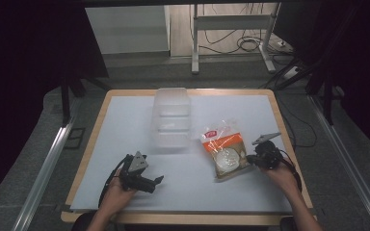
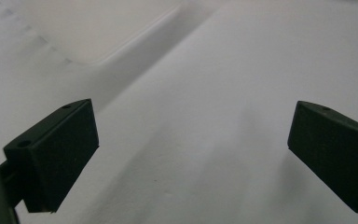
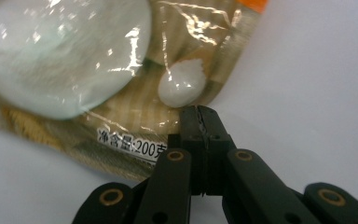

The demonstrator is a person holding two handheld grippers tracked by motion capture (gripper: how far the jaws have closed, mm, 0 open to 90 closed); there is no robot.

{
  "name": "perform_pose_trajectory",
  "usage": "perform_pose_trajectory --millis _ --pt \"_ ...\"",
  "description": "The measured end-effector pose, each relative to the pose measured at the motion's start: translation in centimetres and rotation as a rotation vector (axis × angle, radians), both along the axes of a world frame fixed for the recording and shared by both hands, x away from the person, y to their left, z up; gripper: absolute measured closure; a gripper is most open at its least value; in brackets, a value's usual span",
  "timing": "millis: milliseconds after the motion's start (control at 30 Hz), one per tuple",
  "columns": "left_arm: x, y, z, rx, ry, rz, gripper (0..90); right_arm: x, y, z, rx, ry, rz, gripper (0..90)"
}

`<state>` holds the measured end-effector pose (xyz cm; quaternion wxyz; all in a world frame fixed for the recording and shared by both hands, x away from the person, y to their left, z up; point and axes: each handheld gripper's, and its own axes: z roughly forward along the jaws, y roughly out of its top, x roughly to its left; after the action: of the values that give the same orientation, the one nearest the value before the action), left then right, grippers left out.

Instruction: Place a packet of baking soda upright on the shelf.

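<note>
Right gripper (image 3: 199, 114), jaws pressed together, seemingly pinches the bag (image 3: 121, 84) edge; thin film could slip free. Left gripper (image 2: 191, 154) gapes, idle.

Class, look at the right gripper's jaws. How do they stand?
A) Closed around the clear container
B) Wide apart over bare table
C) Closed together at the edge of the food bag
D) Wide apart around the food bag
C: in the right gripper view the right gripper has its jaws pressed together at the edge of the food bag.

An orange-topped, tan-striped clear bag (image 1: 225, 150) lies on a white table (image 1: 125, 125) beside black tools.
</note>
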<state>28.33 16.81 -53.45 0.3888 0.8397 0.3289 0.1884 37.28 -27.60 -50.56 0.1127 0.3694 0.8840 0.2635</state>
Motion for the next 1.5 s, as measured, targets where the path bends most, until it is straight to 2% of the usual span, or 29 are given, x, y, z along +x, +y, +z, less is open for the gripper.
perform_pose_trajectory --millis 33,167,267,400,567,733,1167,1500 --pt "0.0 0.0 0.0 0.0 0.0 0.0 1.9 -0.4 0.2 0.0 -0.014 -0.003 0.016 88.7" --pt "0.0 0.0 0.0 0.0 0.001 0.001 1.8 -1.1 0.3 0.1 -0.019 0.001 0.04 88.7" --pt "0.0 0.0 0.0 0.0 0.002 0.001 1.9 -1.9 0.4 0.1 -0.01 0.016 0.067 88.7" --pt "0.0 -0.1 0.0 0.003 0.002 -0.003 1.9 -2.9 0.6 0.0 0.017 0.038 0.131 88.7" --pt "0.1 -0.2 -0.1 0.006 0.002 -0.005 1.9 -3.6 1.3 -0.1 0.014 0.045 0.182 88.6" --pt "0.1 -0.2 -0.1 0.005 0.003 -0.004 1.9 -4.0 2.3 -0.1 0.013 0.053 0.223 88.6" --pt "0.2 -0.2 -0.1 0.007 0.003 -0.005 1.9 -4.8 5.5 -0.5 0.055 0.091 0.305 88.6" --pt "0.2 -0.3 -0.1 0.009 0.004 -0.007 1.9 -5.5 8.8 -0.6 0.052 0.077 0.347 88.6"
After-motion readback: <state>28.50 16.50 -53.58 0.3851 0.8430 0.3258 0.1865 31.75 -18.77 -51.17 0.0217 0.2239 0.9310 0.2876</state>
